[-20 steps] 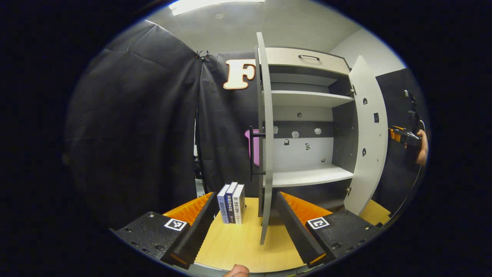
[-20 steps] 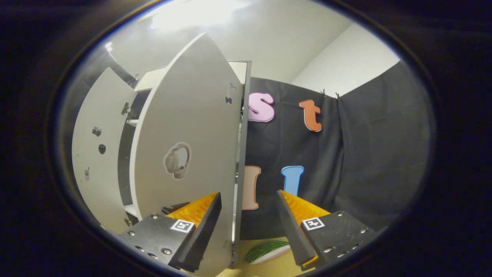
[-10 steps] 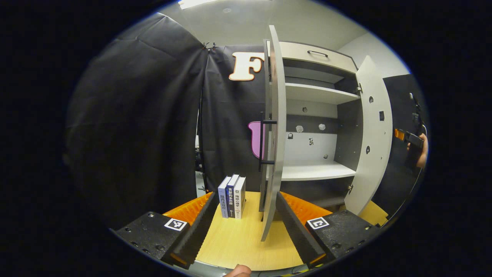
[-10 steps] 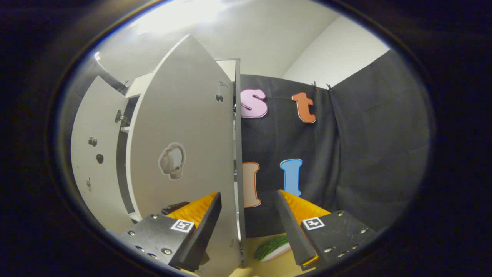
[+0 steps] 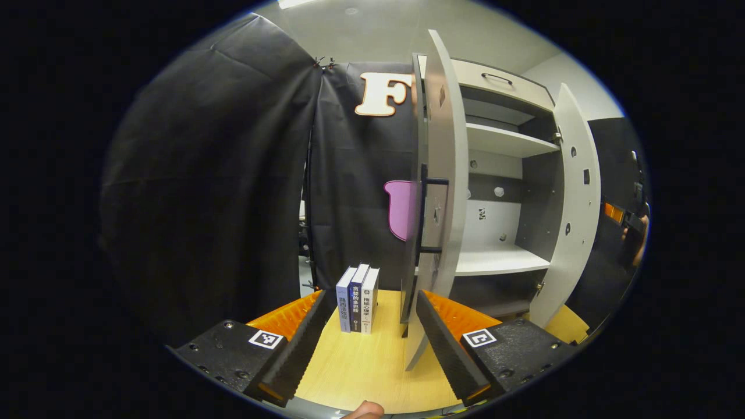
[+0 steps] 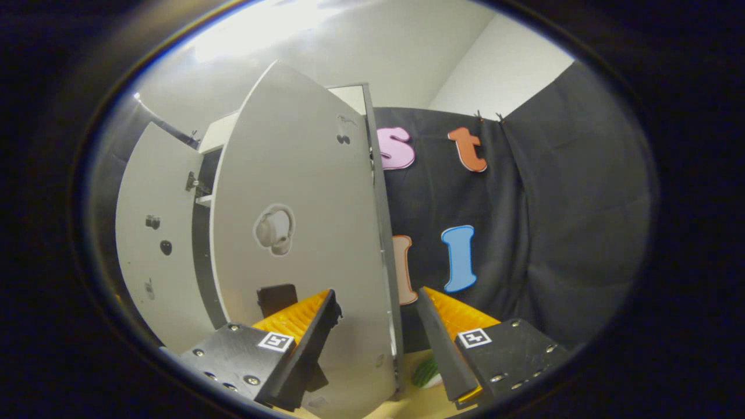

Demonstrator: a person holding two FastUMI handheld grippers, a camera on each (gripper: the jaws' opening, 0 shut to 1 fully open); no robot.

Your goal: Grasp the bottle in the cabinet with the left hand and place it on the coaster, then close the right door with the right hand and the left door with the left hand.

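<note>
- At the bottom of the left gripper view, the left gripper point(image 5: 368, 343) stands wide, nothing between its fingers, above the wooden tabletop point(image 5: 361, 372).
- The left door point(image 5: 437, 192) stands upright just ahead, its long axis vertical, its free edge turned toward the camera beside the inner face of the right-hand finger; whether they touch cannot be told.
- Three books point(image 5: 357, 298) stand upright left of the door, with bare tabletop before them.
- Beyond, the cabinet point(image 5: 500, 174) shows open shelves.
- In the right gripper view, the right gripper point(image 6: 378, 343) is spread wide, and the right door point(image 6: 302, 244) rises with its edge between the fingers.
- A green striped object point(image 6: 426, 372) lies low behind.
</note>
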